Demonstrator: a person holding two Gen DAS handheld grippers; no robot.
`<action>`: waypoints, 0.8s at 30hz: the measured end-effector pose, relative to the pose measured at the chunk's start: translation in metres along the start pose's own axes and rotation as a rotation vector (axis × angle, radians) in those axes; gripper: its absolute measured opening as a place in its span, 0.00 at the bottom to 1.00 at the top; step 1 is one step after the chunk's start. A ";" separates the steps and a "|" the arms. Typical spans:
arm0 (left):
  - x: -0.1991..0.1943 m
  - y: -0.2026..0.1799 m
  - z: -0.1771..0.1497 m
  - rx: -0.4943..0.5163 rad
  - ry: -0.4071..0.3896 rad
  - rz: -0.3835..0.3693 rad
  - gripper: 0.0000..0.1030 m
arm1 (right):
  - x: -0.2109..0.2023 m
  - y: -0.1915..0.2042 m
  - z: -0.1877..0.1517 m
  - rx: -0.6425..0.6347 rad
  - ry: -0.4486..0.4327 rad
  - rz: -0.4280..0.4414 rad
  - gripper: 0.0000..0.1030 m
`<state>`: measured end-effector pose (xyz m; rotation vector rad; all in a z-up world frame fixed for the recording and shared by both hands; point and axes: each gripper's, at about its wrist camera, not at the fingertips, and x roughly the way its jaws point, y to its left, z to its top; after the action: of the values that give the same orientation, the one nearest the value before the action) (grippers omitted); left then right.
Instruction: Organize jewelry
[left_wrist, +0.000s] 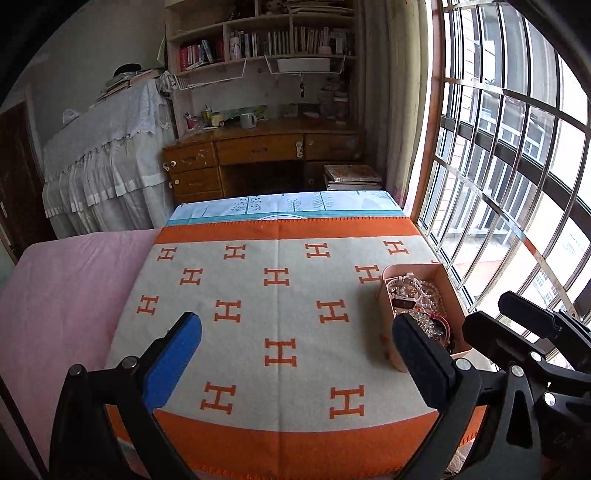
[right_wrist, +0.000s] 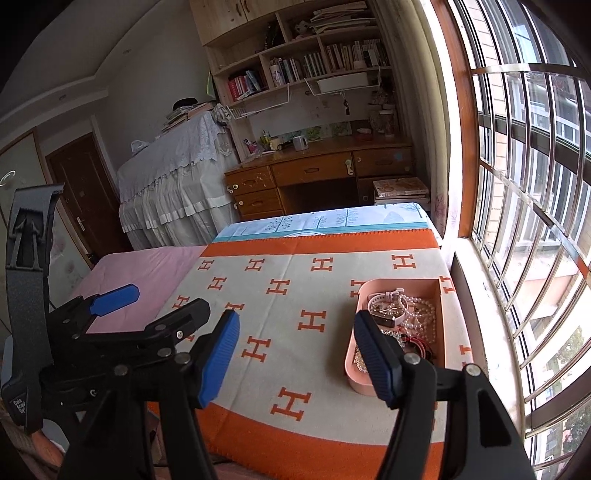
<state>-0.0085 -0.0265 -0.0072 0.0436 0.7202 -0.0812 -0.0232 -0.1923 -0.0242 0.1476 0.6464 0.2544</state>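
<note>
Home bedroom, pink bed (left_wrist: 66, 291), wooden desk (left_wrist: 266, 147), bookshelf (right_wrist: 314, 62), barred window (right_wrist: 535, 184)

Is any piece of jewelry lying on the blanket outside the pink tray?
No, the orange-and-white blanket shows only its H pattern, and the watch and beads lie inside the pink tray.

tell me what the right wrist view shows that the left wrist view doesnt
Only the right wrist view shows the brown door, the left gripper from the side, and the whole pink tray outline. Only the left wrist view shows the right gripper's black body by the window. Both show the orange H blanket, the tray holding a watch and beads, the desk, and open, empty jaws.
</note>
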 end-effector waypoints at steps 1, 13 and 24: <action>0.000 0.000 -0.001 -0.002 0.001 0.001 0.99 | 0.001 0.000 0.000 0.004 0.002 0.001 0.63; -0.003 0.004 -0.006 -0.025 0.001 0.015 0.99 | 0.004 -0.003 -0.003 0.021 0.009 0.012 0.63; -0.004 0.006 -0.009 -0.031 0.006 0.029 0.99 | 0.006 0.000 -0.006 0.024 0.015 0.020 0.63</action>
<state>-0.0169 -0.0199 -0.0113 0.0249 0.7264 -0.0426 -0.0217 -0.1899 -0.0321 0.1757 0.6635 0.2669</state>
